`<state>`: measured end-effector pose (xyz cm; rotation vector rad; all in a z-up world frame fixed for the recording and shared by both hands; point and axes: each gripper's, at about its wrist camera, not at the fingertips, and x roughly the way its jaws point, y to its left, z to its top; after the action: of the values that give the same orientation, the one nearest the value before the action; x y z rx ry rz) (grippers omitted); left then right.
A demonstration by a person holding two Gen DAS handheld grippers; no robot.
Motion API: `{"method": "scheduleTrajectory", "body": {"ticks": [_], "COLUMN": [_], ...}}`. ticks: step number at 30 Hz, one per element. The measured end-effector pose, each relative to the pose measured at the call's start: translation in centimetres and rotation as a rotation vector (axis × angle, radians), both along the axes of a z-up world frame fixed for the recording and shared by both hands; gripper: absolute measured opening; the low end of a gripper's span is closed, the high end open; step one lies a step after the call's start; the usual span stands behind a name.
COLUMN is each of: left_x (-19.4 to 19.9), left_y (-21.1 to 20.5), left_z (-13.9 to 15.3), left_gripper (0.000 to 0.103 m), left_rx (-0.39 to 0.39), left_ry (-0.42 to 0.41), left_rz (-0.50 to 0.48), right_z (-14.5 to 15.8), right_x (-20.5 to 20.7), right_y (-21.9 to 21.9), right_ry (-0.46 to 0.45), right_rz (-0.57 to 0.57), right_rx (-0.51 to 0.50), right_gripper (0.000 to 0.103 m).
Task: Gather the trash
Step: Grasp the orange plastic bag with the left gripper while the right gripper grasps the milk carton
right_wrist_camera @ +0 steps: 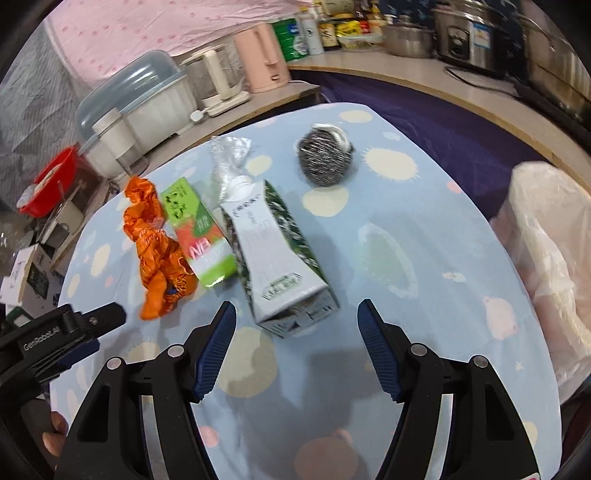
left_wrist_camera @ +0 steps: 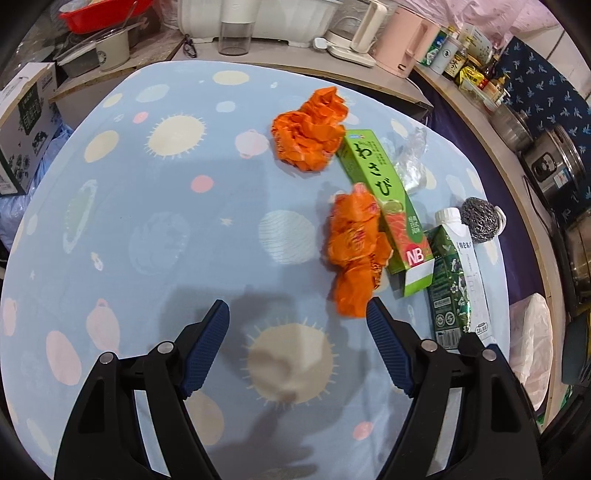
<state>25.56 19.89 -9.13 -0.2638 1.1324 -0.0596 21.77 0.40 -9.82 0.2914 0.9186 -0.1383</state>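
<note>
A table under a pale blue cloth [left_wrist_camera: 147, 229] printed with suns and planets fills the middle. Behind it, from ten to two o'clock, runs a wooden counter [left_wrist_camera: 280, 61] crowded with a white lidded bin [right_wrist_camera: 147, 107], a pink kettle [left_wrist_camera: 402, 44], a clear cup [left_wrist_camera: 235, 37] and a red basin [left_wrist_camera: 103, 14]. Toward two o'clock stand bottles and jars [left_wrist_camera: 465, 62], then steel cookers [left_wrist_camera: 554, 166] at three. A cardboard box [left_wrist_camera: 26, 122] sits at nine o'clock. Pink fabric [right_wrist_camera: 147, 33] hangs behind; dark blue patterned cloth [left_wrist_camera: 543, 96] drapes at right.
</note>
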Motion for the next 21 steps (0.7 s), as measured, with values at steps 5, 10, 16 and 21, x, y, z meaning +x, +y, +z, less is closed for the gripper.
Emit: {"method": "scheduleTrajectory", "body": {"ticks": [5, 10, 16, 21], "left_x": [1.1, 3.0, 4.9, 5.6], "left_y": [-1.0, -1.7, -2.7, -3.3], "left_z": [-0.1, -0.8, -1.5, -2.2], "left_gripper": [0.082, 0.082, 0.081, 0.062], "left_rx": [0.013, 0.023, 0.033, 0.033], "left_ry": [-0.009, -0.003, -0.009, 0.006], "left_rz": [-0.004, -0.001, -0.009, -0.026], "right_z": [-0.8, -1.3, -1.2, -0.9], "right_x": [1.5, 2.4, 2.2, 1.6], "right_y": [0.4, 0.0, -0.6, -1.3], "right_ry": [0.005, 0.017, 0.006, 0.0], "right_rz": [0.035, 0.057, 0.061, 0.057], "right_rx": [-0.02, 0.007, 0.033, 0.045], "right_gripper": [0.066, 0.056, 0.056, 0.056]}}
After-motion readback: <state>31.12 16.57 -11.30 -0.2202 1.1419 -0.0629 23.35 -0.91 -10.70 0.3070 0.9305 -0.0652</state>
